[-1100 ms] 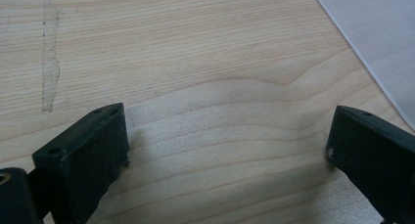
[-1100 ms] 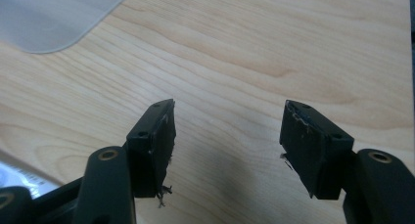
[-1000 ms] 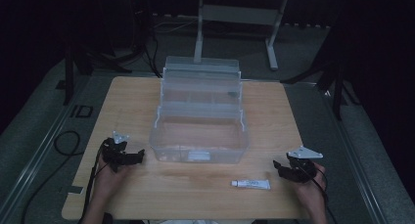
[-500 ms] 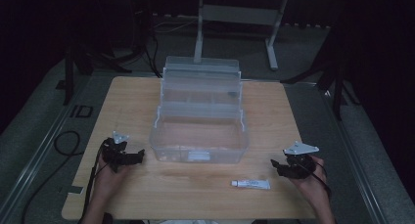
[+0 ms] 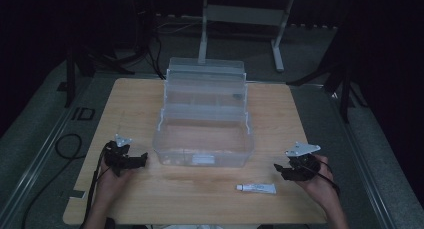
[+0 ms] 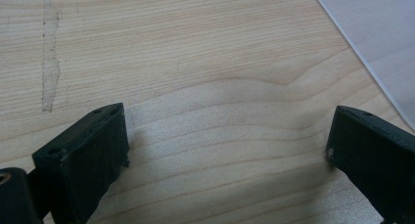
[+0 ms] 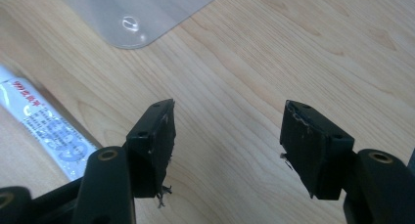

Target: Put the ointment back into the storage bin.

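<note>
**One tube, one box, two empty grippers**

I count a single tube point(image 5: 256, 188) on my table point(image 5: 130, 99), lying flat near the front edge, just ahead of the box's front right corner and apart from it. It is a small white squeeze tube, long and flattened, with a paler cap end pointing left in the high view. In the right gripper view the tube point(image 7: 46, 128) shows glossy, with blue print and a red mark on its skin, lying left of the jaws and outside them.

My right gripper point(image 5: 281, 170) sits just right of the tube, not touching it. Its two black jaws stand wide apart with only bare wood between them; the pads look worn, with frayed threads hanging from the edges.

There is one box point(image 5: 205, 114), clear plastic, rectangular with rounded corners, standing open in the middle of the table with tiered trays stepping back and up behind the deep front tub. A white label sits on its front wall. A rounded clear corner of it point(image 7: 137, 13) shows above the right jaws.

My left gripper point(image 5: 142, 159) rests on the table just left of the box's front left corner. Its two matte black jaws are also wide, holding nothing, over pale wood with fine wavy grain
</note>
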Demonstrator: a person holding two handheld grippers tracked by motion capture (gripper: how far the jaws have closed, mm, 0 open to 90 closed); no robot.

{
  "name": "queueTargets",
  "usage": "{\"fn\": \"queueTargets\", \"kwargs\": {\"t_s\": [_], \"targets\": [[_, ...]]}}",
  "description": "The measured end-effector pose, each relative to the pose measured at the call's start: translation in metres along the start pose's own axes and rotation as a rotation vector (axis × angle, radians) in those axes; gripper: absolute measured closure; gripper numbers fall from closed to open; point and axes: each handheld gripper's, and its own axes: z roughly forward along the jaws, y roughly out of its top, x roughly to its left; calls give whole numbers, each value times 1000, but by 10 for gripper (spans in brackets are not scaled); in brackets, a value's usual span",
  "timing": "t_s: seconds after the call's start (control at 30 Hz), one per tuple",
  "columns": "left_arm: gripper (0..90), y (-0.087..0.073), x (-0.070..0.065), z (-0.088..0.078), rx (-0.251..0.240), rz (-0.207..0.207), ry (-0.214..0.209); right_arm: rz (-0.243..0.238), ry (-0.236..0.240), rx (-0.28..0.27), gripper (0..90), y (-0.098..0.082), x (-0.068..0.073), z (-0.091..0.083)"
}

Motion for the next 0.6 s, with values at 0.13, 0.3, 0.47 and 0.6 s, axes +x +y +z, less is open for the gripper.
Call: {"fn": "queueTargets", "kwargs": {"t_s": [0.13, 0.3, 0.47, 0.6], "targets": [[25, 0, 0, 0, 2, 0, 0, -38, 14, 23, 375, 6, 1, -2], [25, 0, 0, 0, 2, 0, 0, -84, 36, 51, 375, 13, 2, -3], [25, 0, 0, 0, 4, 3, 0, -139, 71, 77, 375, 22, 6, -4], [25, 0, 0, 0, 5, 3, 0, -182, 91, 104, 375, 28, 8, -5]]}}
